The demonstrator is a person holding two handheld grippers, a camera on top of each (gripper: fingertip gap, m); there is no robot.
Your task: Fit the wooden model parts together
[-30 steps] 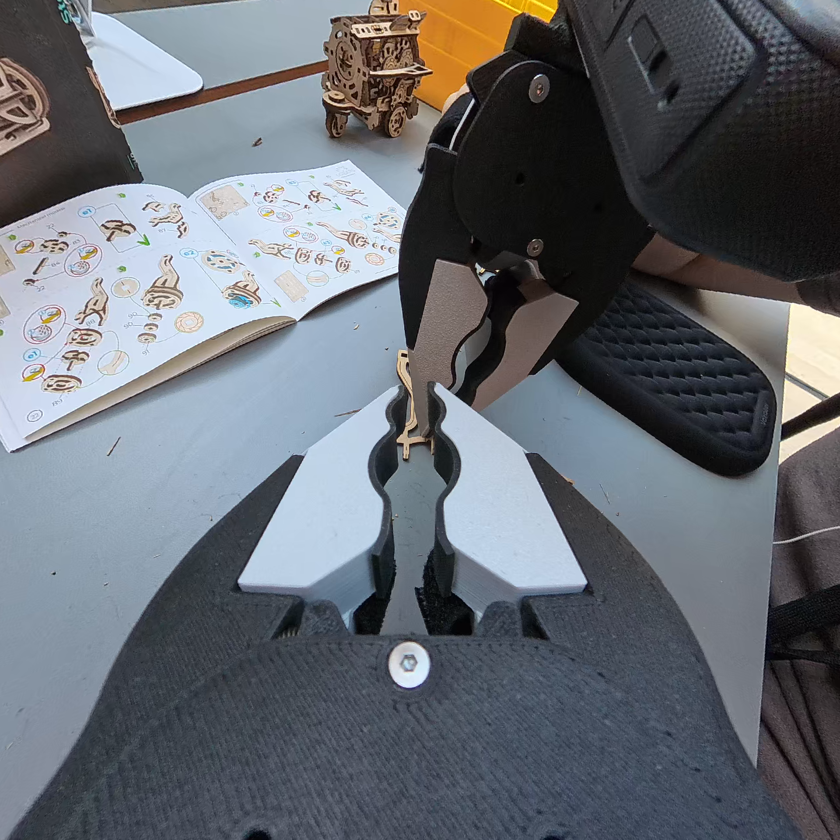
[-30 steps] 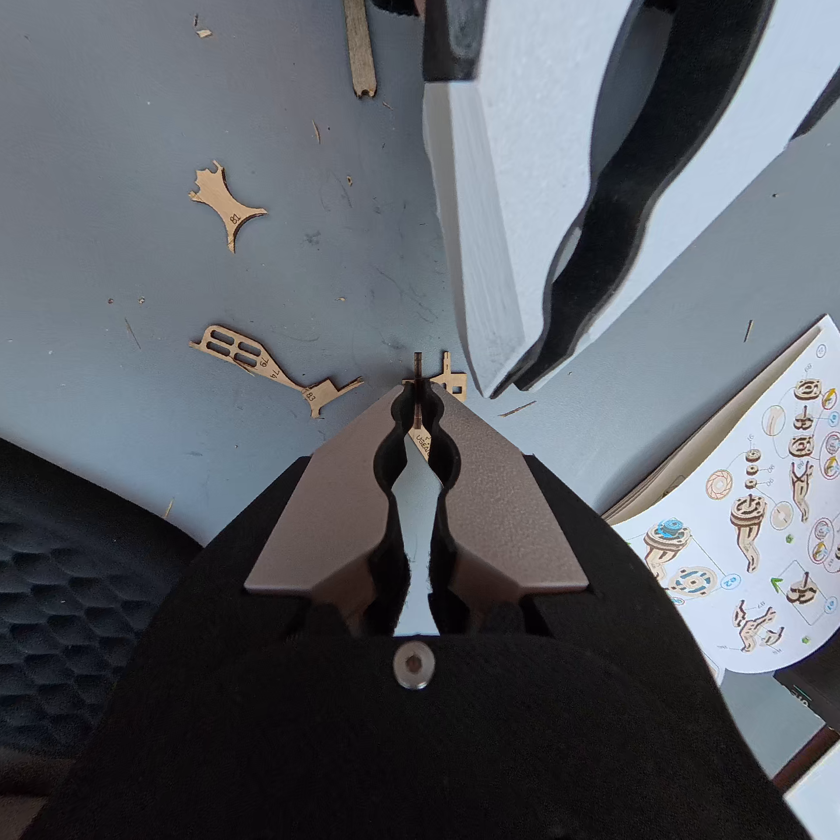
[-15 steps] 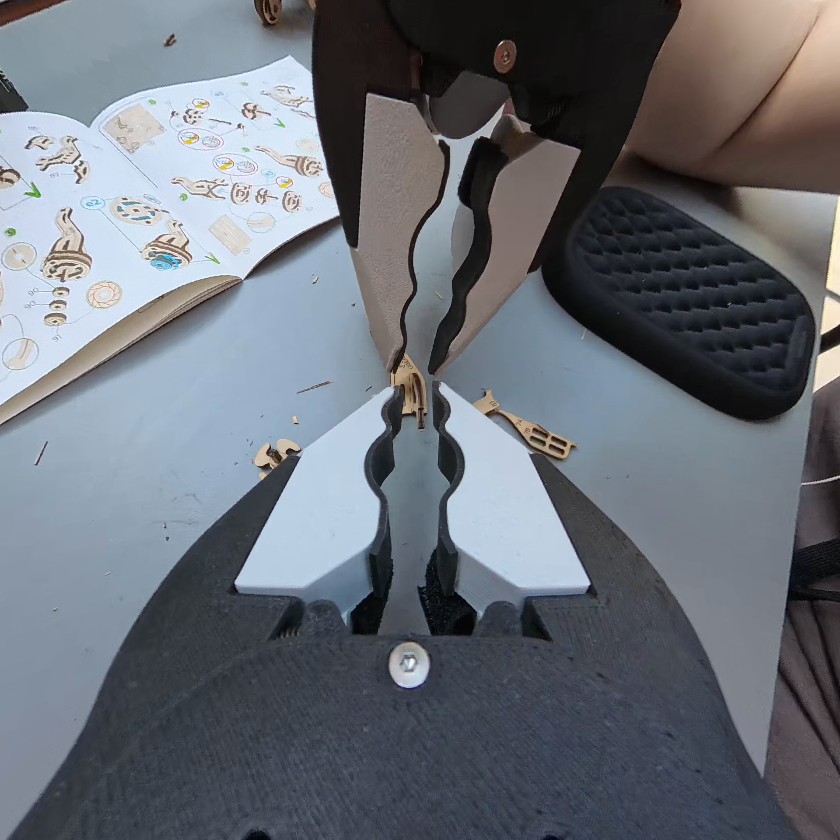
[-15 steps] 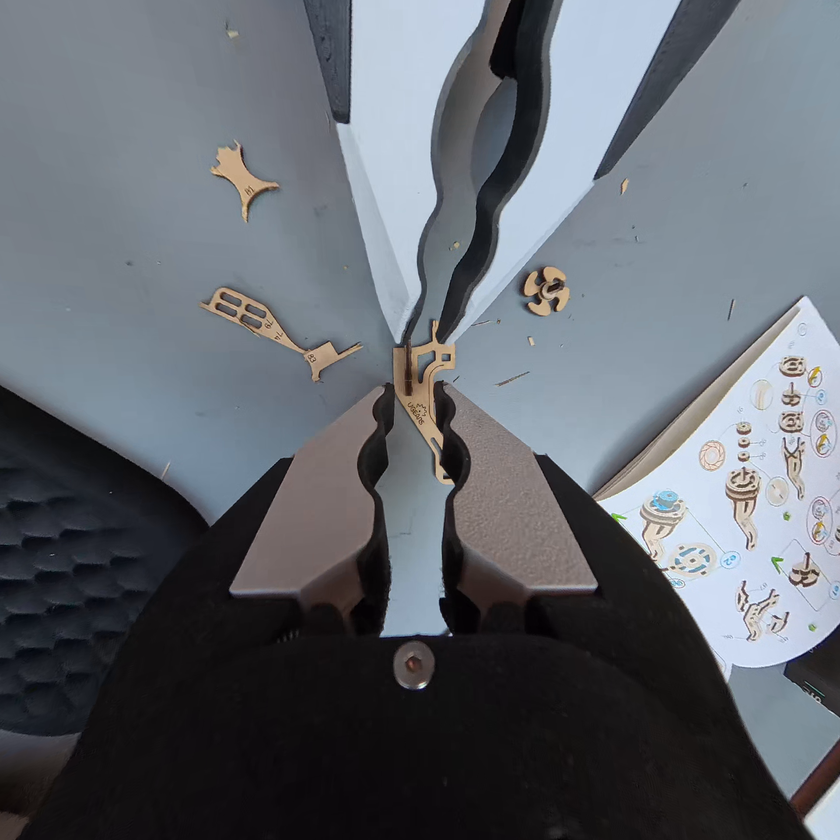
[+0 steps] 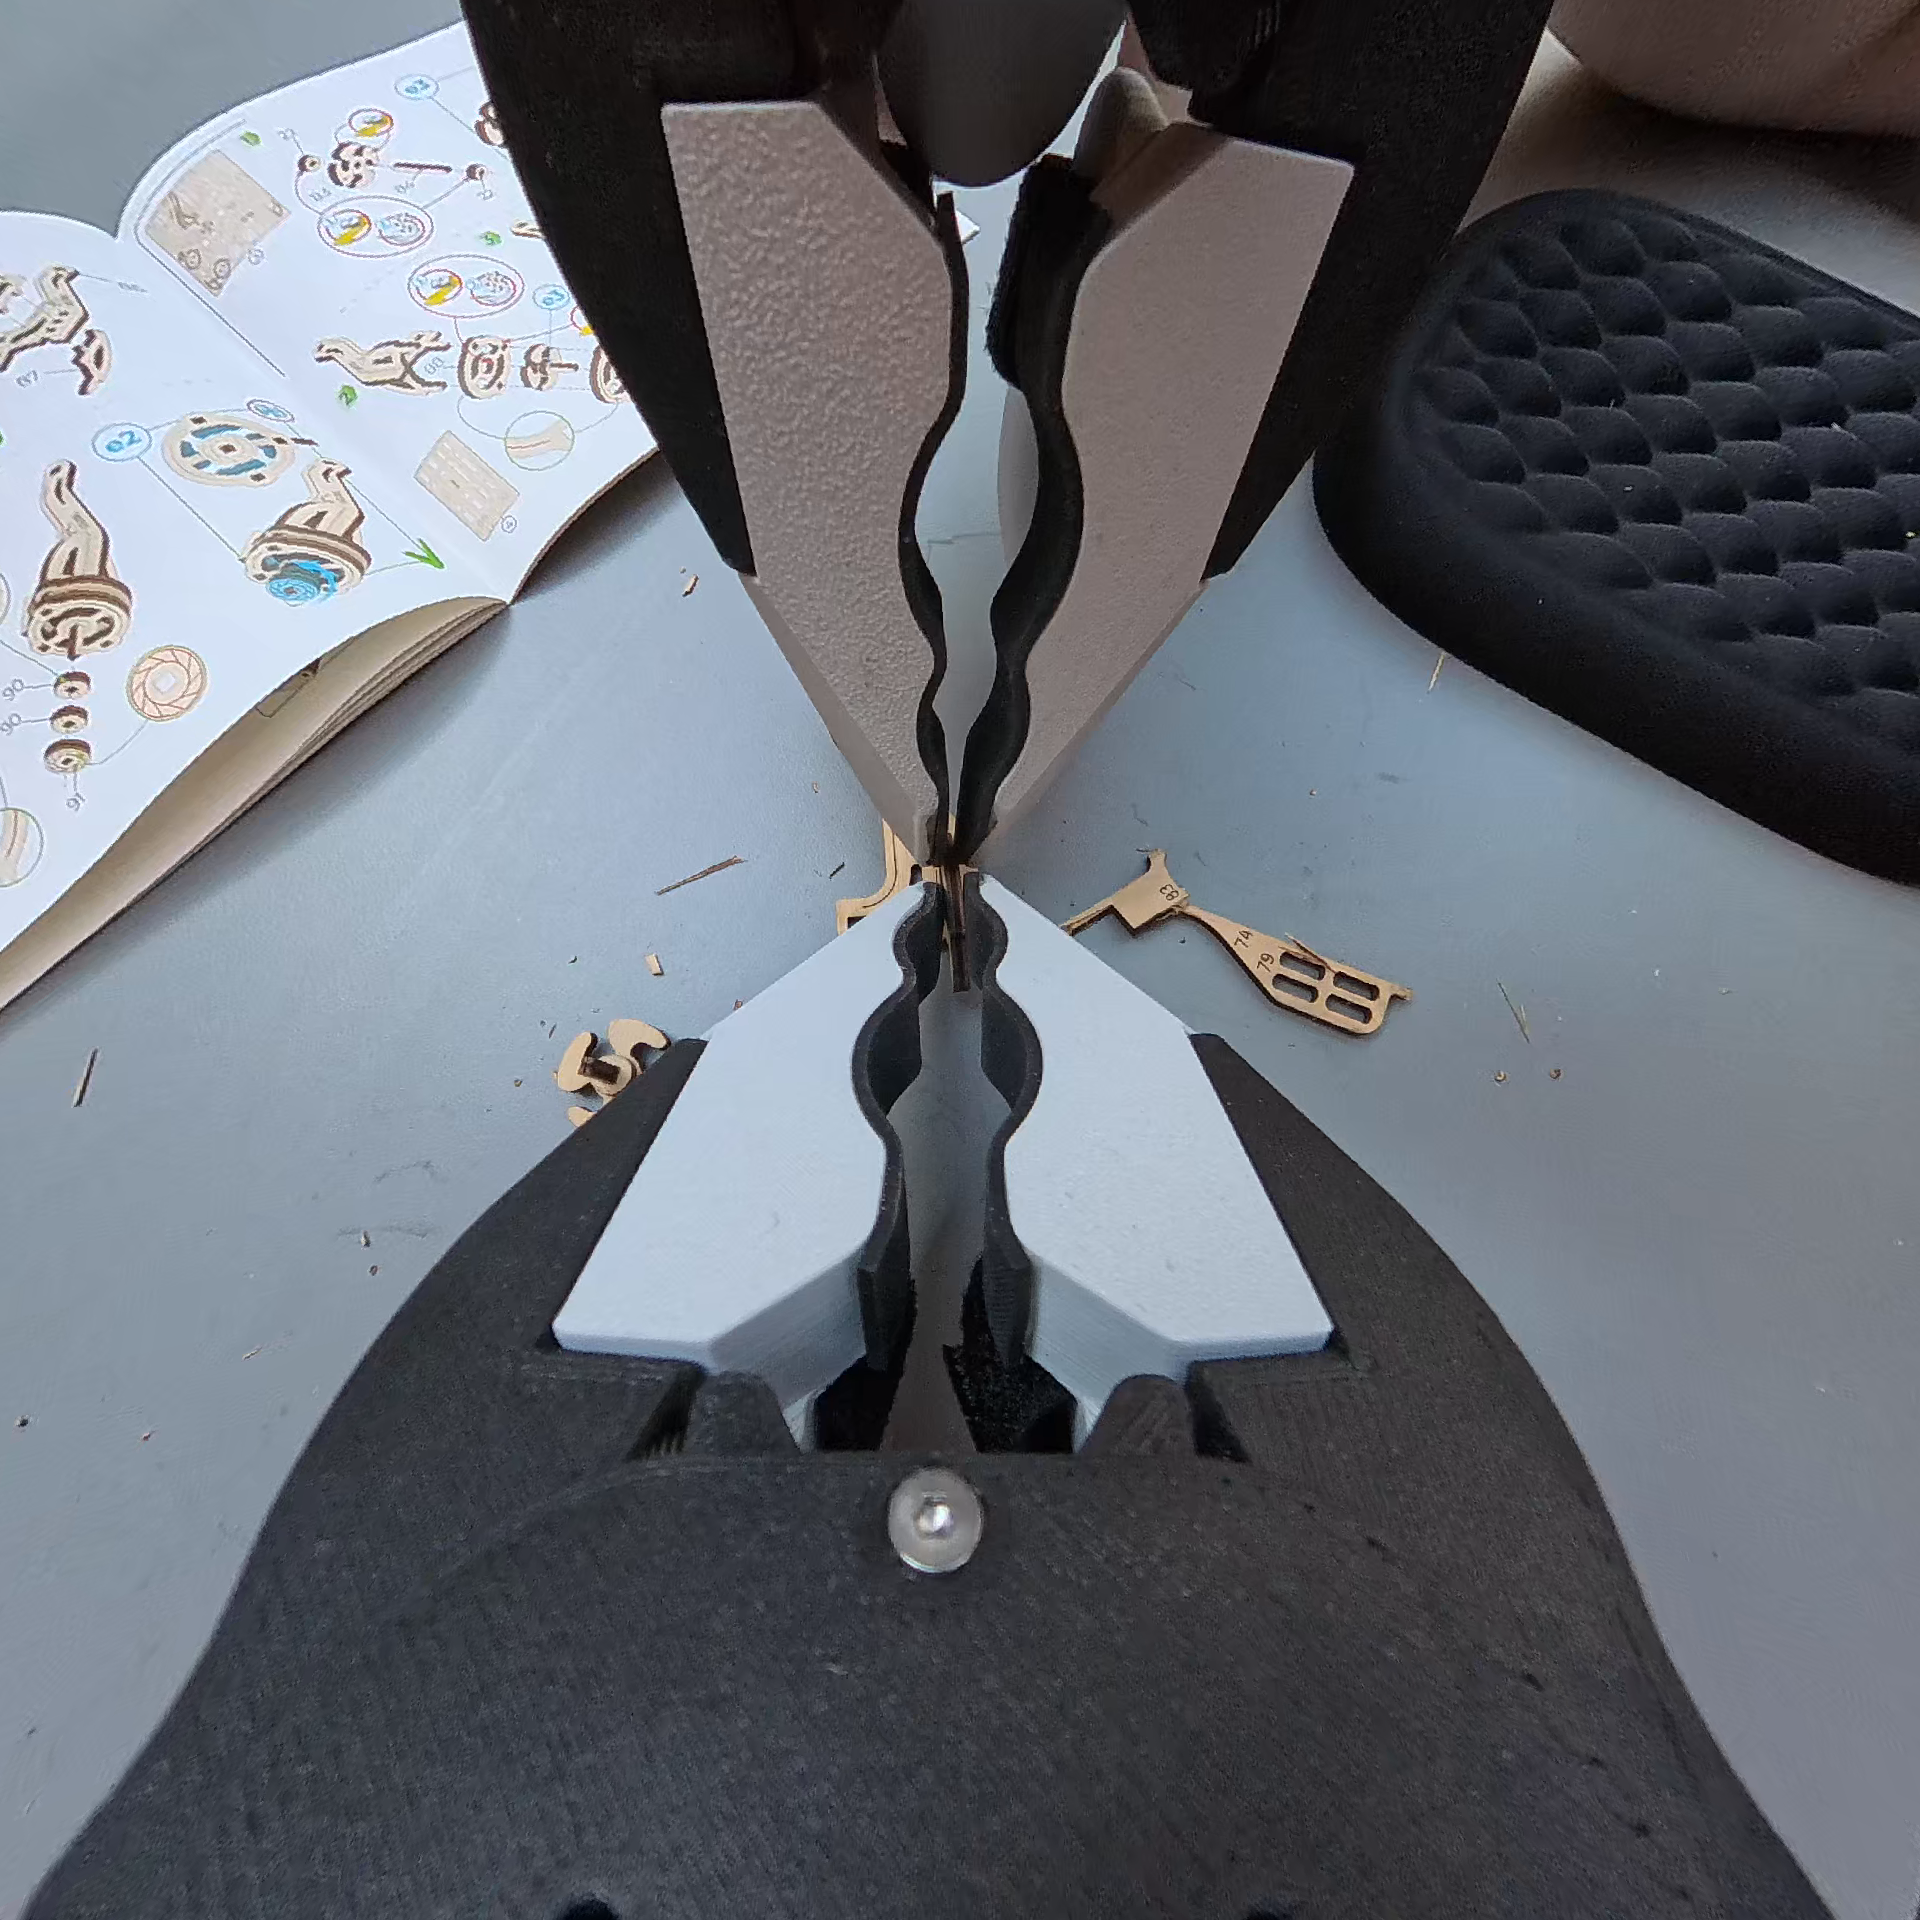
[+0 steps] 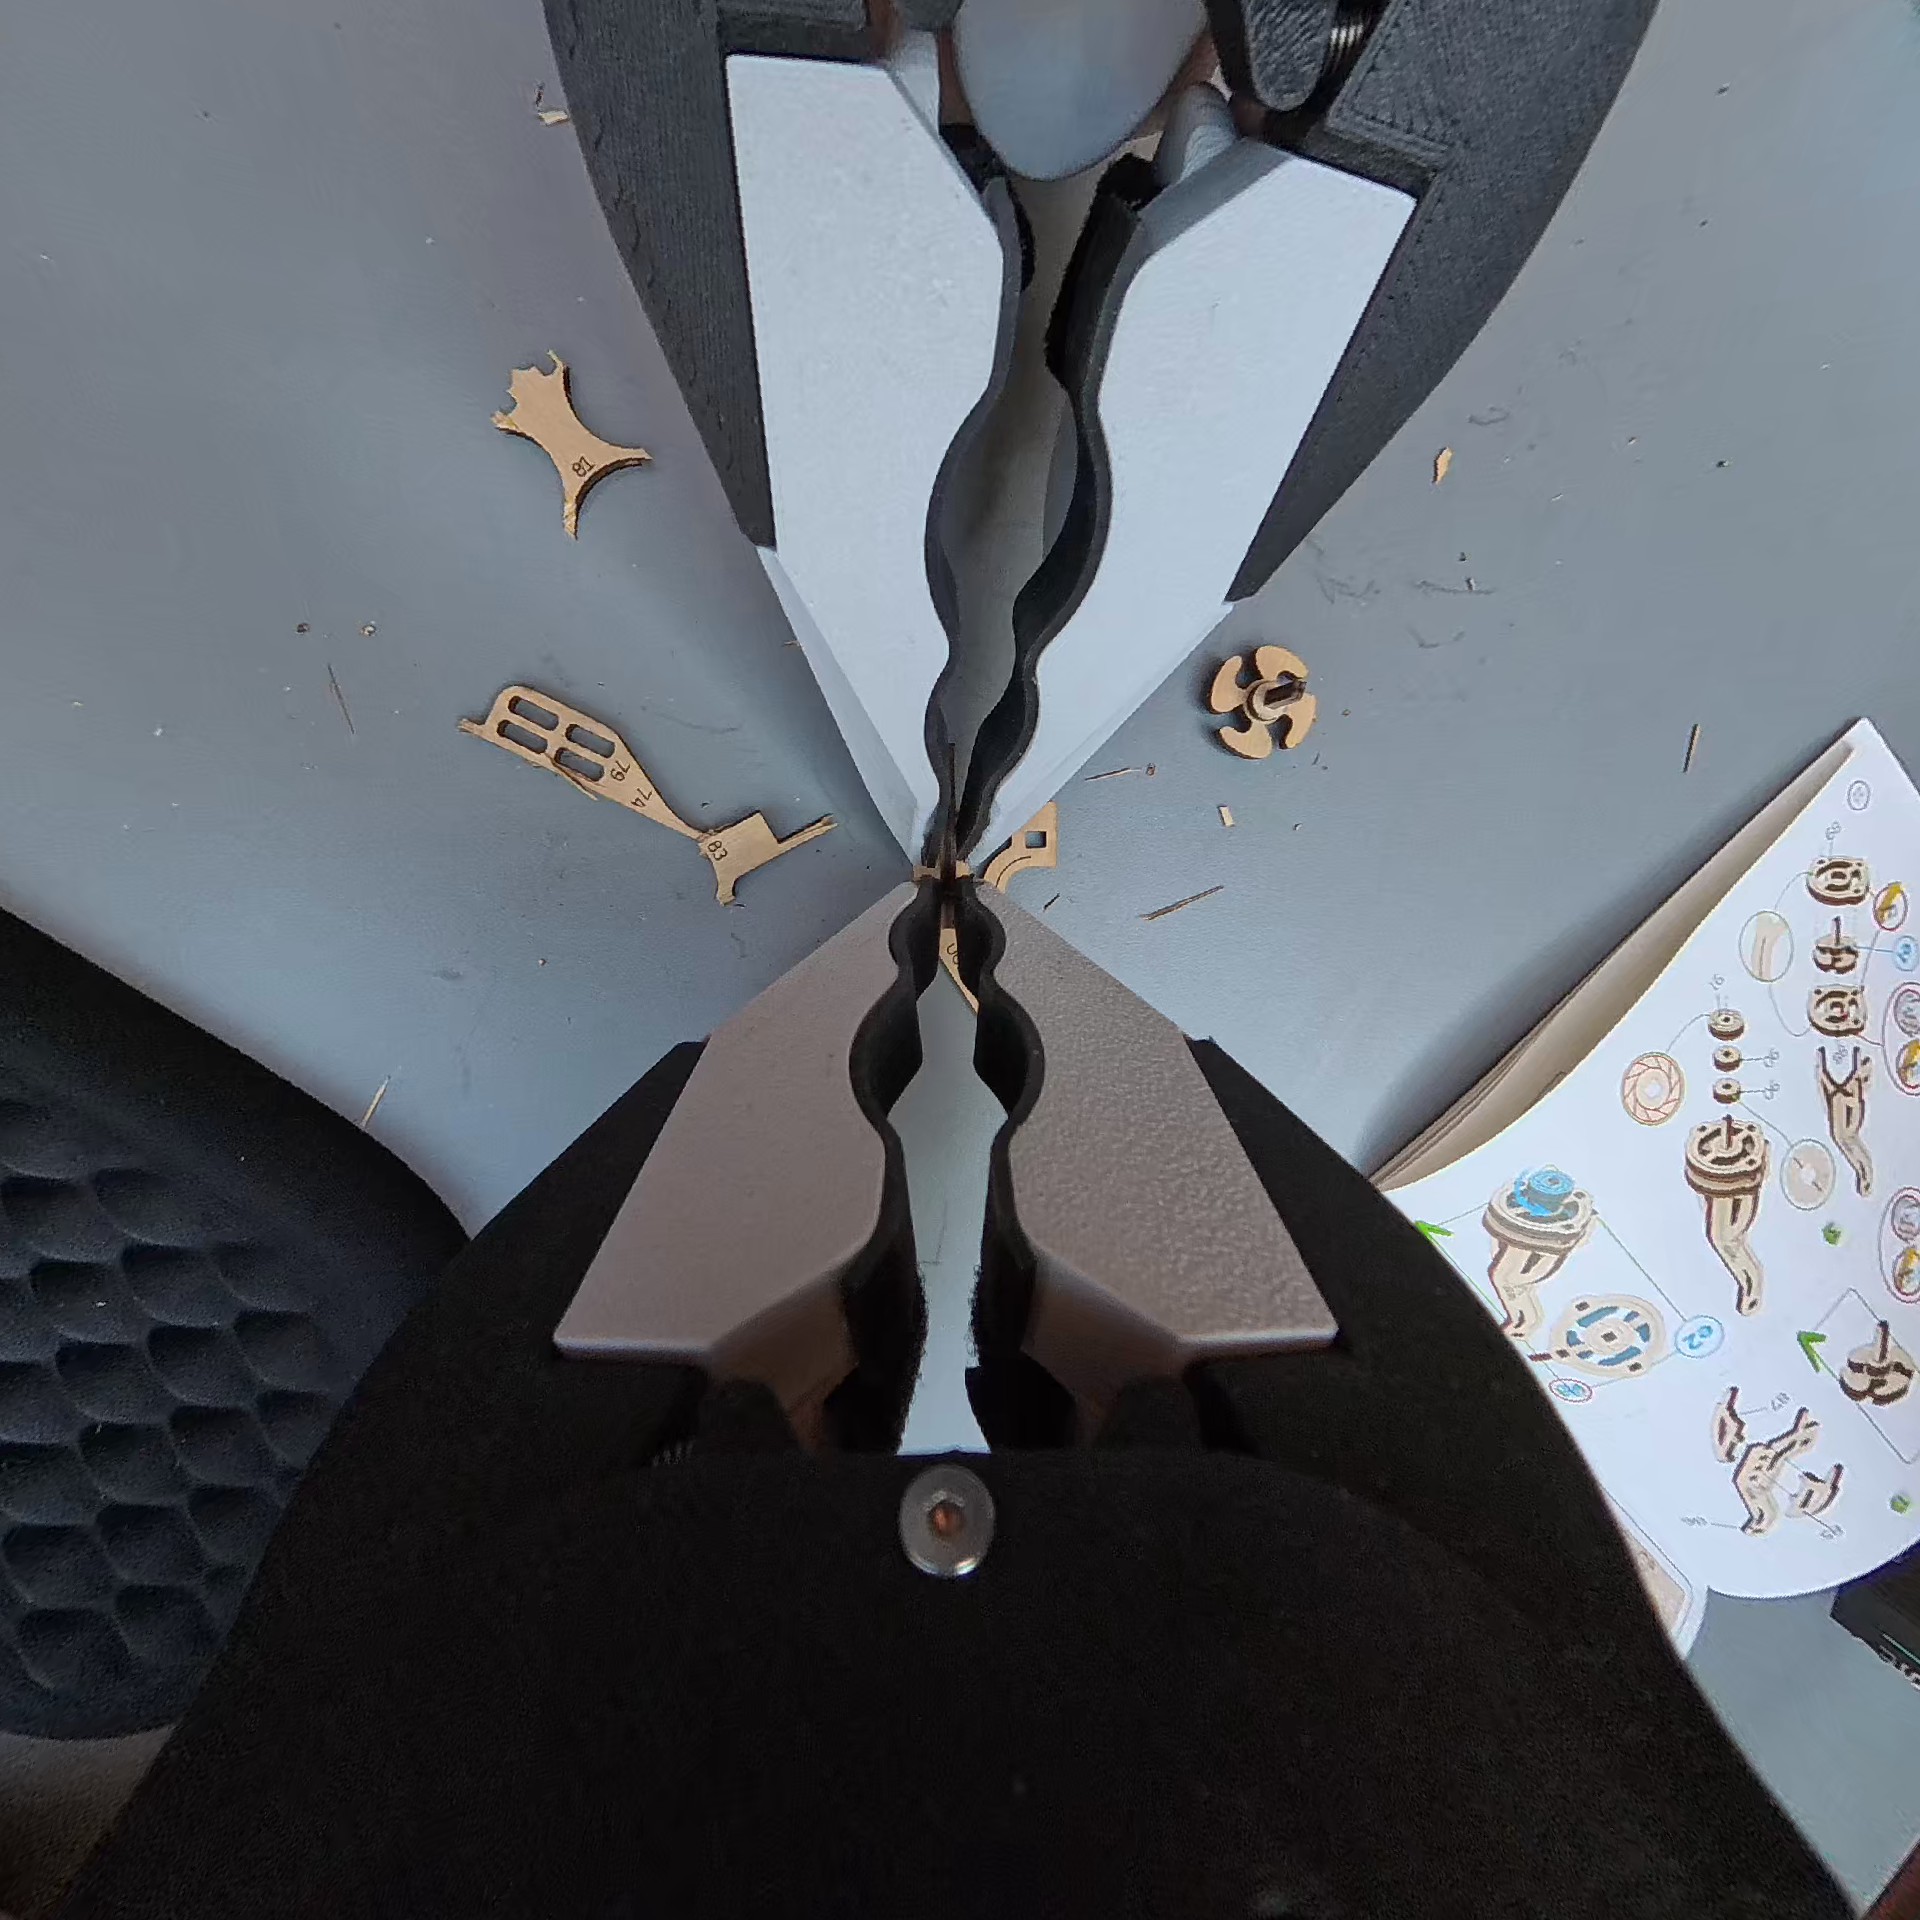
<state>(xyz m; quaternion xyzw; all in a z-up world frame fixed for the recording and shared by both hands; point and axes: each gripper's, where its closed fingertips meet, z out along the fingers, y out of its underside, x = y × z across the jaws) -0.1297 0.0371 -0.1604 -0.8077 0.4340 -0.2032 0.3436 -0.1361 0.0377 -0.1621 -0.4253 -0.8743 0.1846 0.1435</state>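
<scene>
My left gripper (image 5: 951, 909), with light blue fingers, is shut on a thin wooden piece (image 5: 958, 951) seen edge-on between its tips. My right gripper (image 6: 948, 896), with grey fingers, is shut on a flat curved wooden part (image 6: 1029, 844) that sticks out to the right of its tips. The two grippers meet tip to tip just above the grey table (image 5: 416, 1091), and the two parts touch where the tips meet. The joint itself is mostly hidden by the fingers. The right gripper (image 5: 951, 831) reaches down from the top of the left wrist view. The left gripper (image 6: 948, 831) does the same in the right wrist view.
Loose wooden parts lie nearby: a slotted paddle-shaped part (image 5: 1247, 956) (image 6: 644, 784), a small round cog-like part (image 5: 608, 1065) (image 6: 1262, 701) and an X-shaped part (image 6: 566, 442). An open instruction booklet (image 5: 260, 468) (image 6: 1714, 1195) lies to one side, a black padded rest (image 5: 1662, 499) (image 6: 156, 1299) to the other. My two grippers' fingertips are within a few centimetres of each other. Left tips and right tips are each some 15 cm from the black padded rest (image 6: 156, 1299). Look for it in the left wrist view (image 5: 1590, 491) too.
The grippers have swung to face each other and closed in tip to tip. The right gripper's jaws, open around the curved part half a second ago, have narrowed onto it.
</scene>
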